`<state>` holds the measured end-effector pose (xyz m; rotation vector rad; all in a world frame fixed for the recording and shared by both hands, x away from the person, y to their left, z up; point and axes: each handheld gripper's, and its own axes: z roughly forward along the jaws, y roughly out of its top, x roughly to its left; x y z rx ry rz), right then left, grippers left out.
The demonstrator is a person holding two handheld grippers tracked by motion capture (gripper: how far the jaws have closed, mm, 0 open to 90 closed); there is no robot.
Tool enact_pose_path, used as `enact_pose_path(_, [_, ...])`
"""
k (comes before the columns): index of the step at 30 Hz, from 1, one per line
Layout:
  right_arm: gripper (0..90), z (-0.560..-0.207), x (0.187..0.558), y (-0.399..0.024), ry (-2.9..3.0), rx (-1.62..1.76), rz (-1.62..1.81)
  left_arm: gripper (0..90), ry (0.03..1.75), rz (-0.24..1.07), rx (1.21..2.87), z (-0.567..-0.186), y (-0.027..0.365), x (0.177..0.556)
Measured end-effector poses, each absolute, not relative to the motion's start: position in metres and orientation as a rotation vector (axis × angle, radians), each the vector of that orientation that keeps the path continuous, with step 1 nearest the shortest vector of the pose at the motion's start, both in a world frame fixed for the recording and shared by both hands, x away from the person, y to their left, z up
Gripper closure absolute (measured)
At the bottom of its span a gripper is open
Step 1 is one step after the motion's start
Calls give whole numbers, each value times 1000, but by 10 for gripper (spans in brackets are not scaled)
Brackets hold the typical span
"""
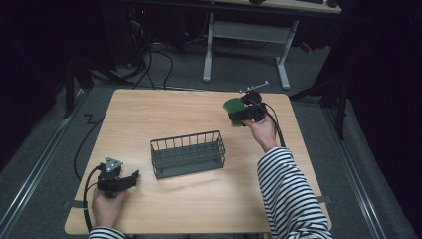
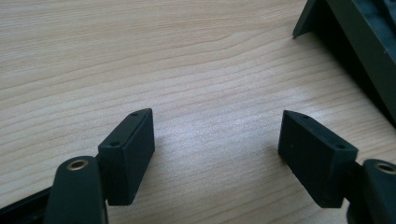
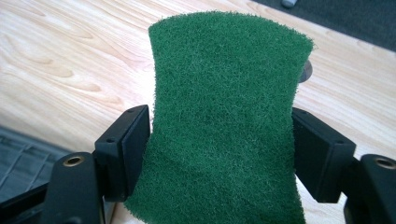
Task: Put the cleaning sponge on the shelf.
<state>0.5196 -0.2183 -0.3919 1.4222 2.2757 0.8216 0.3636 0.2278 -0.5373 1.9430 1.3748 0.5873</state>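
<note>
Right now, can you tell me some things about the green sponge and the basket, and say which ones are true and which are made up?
1. The right gripper holds a green sponge. True.
2. The sponge lies inside the wire basket. False: it is up between the jaws, away from the basket.
3. The left gripper holds a cup. False: its jaws stand open over bare table.
4. The basket has nothing in it. True.
5. The sponge is yellow. False: it is green.
</note>
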Motion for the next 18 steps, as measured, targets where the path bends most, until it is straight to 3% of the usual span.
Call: enact_pose_path(18, [269, -377, 470, -195, 2377, 1236, 919, 275, 1375, 586, 1943, -537, 228, 364])
